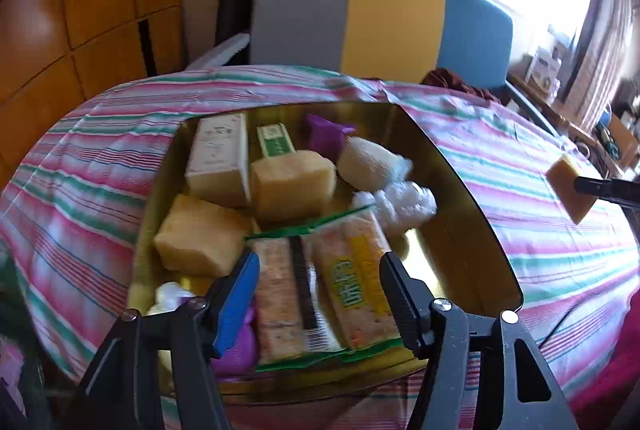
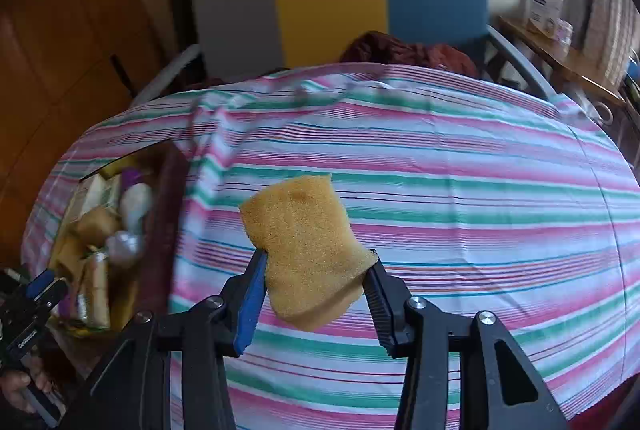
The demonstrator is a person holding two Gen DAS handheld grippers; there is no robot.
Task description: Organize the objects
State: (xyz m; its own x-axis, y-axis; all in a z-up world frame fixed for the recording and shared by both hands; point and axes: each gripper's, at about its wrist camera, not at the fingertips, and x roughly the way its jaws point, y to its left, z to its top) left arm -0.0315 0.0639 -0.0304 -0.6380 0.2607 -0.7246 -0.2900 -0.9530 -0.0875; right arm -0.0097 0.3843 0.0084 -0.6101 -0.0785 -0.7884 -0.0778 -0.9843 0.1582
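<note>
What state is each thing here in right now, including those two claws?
Right claw: shut on the sponge, held above the striped cloth.
Left claw: open, empty, above the cracker packs.
Gold box: open, filled with sponges, packets and wrapped items.
Cracker packs: sealed, lying flat in the box.

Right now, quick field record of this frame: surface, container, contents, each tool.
surface: striped cloth
container: gold tray on the cloth
contents: two sponges, cracker packs, two boxes, white and purple wrapped items
left tool: open above the cracker packs, holding nothing
right tool: shut on a yellow sponge, lifted off the cloth, to the right of the tray
</note>
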